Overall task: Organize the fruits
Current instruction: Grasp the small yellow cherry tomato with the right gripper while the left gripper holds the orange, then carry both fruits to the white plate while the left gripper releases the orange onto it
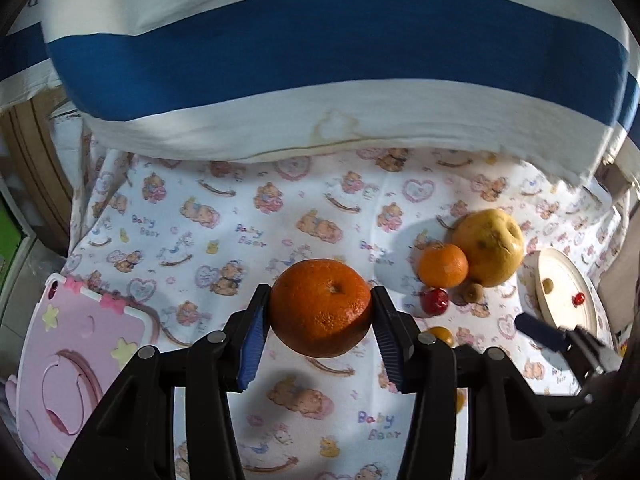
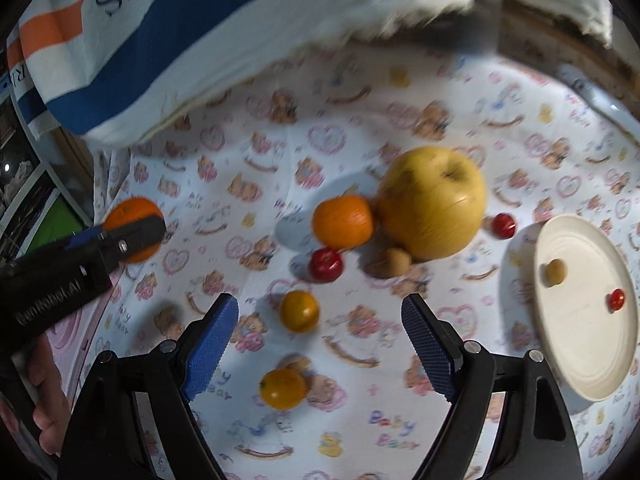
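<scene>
My left gripper (image 1: 320, 310) is shut on a large orange (image 1: 321, 307) and holds it above the bear-print cloth; it also shows in the right wrist view (image 2: 134, 232). My right gripper (image 2: 320, 312) is open and empty, with a small yellow-orange fruit (image 2: 299, 311) between its fingers and another (image 2: 283, 387) nearer. Beyond lie a small orange (image 2: 343, 222), a big yellow pear (image 2: 432, 202), a red fruit (image 2: 326, 264), a brown fruit (image 2: 394, 262) and a second red fruit (image 2: 503, 225). A white plate (image 2: 580, 340) at right holds a brown fruit (image 2: 555, 272) and a red one (image 2: 616, 299).
A pink tray (image 1: 72, 360) with star and bow marks lies at the left edge of the cloth. A white and blue striped cushion (image 1: 320, 60) bounds the far side. A wooden rim (image 1: 36, 168) shows at the far left.
</scene>
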Demonstrator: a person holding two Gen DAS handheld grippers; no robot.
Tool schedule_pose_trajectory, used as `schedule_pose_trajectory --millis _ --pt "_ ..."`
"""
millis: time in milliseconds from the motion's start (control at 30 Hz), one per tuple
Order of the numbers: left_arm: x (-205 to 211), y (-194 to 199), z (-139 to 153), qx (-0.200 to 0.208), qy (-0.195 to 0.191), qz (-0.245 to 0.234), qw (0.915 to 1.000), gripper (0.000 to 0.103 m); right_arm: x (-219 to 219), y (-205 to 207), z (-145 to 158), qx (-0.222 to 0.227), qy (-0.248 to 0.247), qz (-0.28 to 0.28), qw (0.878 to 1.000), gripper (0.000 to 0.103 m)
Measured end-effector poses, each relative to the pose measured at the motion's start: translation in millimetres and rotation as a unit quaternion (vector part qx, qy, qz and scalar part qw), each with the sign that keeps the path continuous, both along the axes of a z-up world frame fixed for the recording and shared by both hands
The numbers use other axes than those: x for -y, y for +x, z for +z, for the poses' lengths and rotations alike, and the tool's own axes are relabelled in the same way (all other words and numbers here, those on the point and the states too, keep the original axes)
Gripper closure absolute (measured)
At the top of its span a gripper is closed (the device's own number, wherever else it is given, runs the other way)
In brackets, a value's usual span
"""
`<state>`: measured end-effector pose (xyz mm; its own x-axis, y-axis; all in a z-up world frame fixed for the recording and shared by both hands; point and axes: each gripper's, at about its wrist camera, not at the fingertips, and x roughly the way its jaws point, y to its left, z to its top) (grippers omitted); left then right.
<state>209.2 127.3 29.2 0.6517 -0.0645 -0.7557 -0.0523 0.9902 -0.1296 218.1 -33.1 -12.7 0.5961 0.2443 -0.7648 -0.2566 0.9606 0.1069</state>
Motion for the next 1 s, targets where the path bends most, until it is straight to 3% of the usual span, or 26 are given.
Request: schedule_pose_trajectory --millis 233,367,533,833,1000 --pt "-17.4 4.0 -4.4 -0.009 -0.025 0.019 0.9995 0.055 -20.2 13.4 -26.8 -0.051 -0.015 0.027 0.998 0.053" --pt "-21.5 5.1 -4.3 -0.012 -0.031 0.023 0.9992 0.055 -20.5 19.9 -34.5 -0.058 -0.017 0.021 0.998 0.057" --pt "-14.4 5.1 -4.5 -0.013 -0.023 0.012 0.9996 0.055 -24.1 23.5 -36.8 -0.051 -0.027 0.02 0.998 0.073" --pt "-6.9 -0.5 0.7 -0.008 -0.024 0.004 0.9997 0.055 -17.0 12.3 -21.5 -0.024 -0.024 0.029 0.999 0.073" --pt "8.8 -18.1 20.0 0.026 -0.014 -0.021 0.9993 0.055 -4.3 3.4 -14.2 -0.013 -0.023 0.033 0.999 0.073"
